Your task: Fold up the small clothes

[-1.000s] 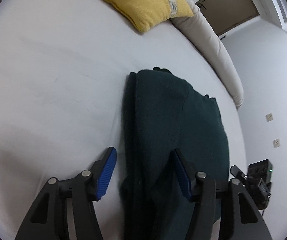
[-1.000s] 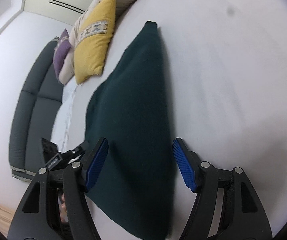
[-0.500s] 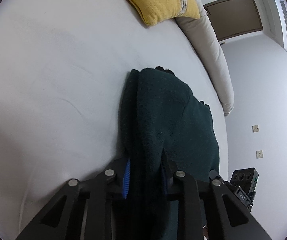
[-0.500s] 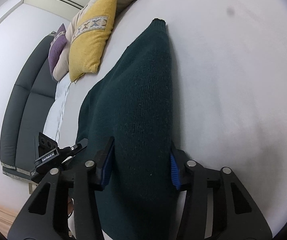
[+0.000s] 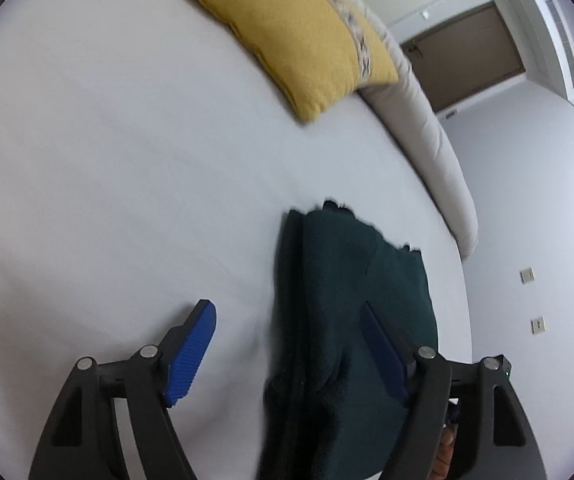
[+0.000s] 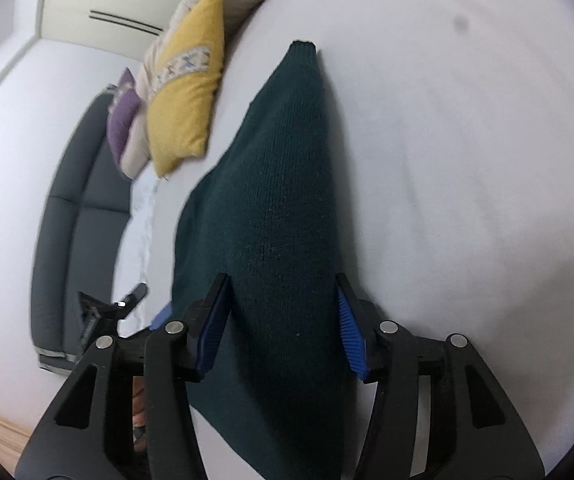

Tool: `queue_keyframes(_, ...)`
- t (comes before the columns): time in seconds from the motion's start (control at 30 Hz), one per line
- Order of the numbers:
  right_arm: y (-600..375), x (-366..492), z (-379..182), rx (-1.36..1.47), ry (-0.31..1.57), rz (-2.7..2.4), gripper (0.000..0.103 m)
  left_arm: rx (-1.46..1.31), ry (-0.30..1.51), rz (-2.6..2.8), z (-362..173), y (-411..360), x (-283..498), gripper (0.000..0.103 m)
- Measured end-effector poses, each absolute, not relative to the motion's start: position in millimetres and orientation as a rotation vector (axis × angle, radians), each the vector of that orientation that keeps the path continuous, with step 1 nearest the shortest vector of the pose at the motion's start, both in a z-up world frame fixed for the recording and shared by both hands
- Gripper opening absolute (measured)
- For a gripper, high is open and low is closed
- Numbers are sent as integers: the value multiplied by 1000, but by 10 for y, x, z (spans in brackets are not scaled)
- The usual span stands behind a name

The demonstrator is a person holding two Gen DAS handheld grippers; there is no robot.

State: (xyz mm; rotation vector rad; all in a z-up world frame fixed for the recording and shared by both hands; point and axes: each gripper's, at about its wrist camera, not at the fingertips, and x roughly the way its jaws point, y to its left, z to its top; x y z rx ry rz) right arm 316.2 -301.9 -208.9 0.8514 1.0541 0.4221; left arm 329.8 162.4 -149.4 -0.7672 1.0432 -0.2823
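Your item: one dark green knit garment [image 6: 283, 216], folded into a long narrow bundle, lying on the white bed sheet [image 5: 107, 200] with its far tip pointing toward the pillows. Your left claw [image 5: 287, 344] is opening; its blue pads [image 5: 191, 352] stand wide, the left pad over bare sheet and clear of the cloth, the right pad over the garment's near end, with a bunched edge of the knit between them but not pinched. Your right claw [image 6: 283, 320] is also opening; the garment's near portion sits between its pads, which flank the cloth on both sides; whether they press on it you cannot tell. Also on the bed: a yellow cushion [image 5: 299, 40] with a patterned band, lying against a long cream bolster [image 5: 427, 152] well beyond the garment. From the right wrist view, a purple cushion [image 6: 123, 120] sits behind the yellow one, with a dark grey headboard [image 6: 75, 216] alongside. A brown door [image 5: 463, 52] shows past the bolster.
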Motion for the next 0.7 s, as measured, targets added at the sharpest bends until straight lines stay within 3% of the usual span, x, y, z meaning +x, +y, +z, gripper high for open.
queue_keyframes(0.07, -3034, 3153, -2113, 859, 1051, 431, 49, -787, 1112, -340, -1680, 1512, 3383, 63)
queue_keyframes(0.33, -3021, 3179, -2152, 855, 1054, 469, 51, -827, 1139, -389, -1763, 1360, 3576, 61)
queue_keyframes(0.4, -2973, 3207, -2143, 831, 1043, 454, 51, -853, 1178, -456, -1826, 1263, 3614, 50)
queue_keyframes(0.5, -2889, 3257, -2171, 801, 1056, 438, 49, -856, 1175, -461, -1885, 1168, 3629, 48)
queue_keyframes(0.57, -2860, 3277, -2174, 784, 1069, 429, 48, -873, 1183, -453, -1940, 1201, 3638, 34)
queue_keyframes(0.7, -2818, 3272, -2132, 757, 1084, 412, 41, -850, 1180, -450, -1913, 1203, 3611, 26)
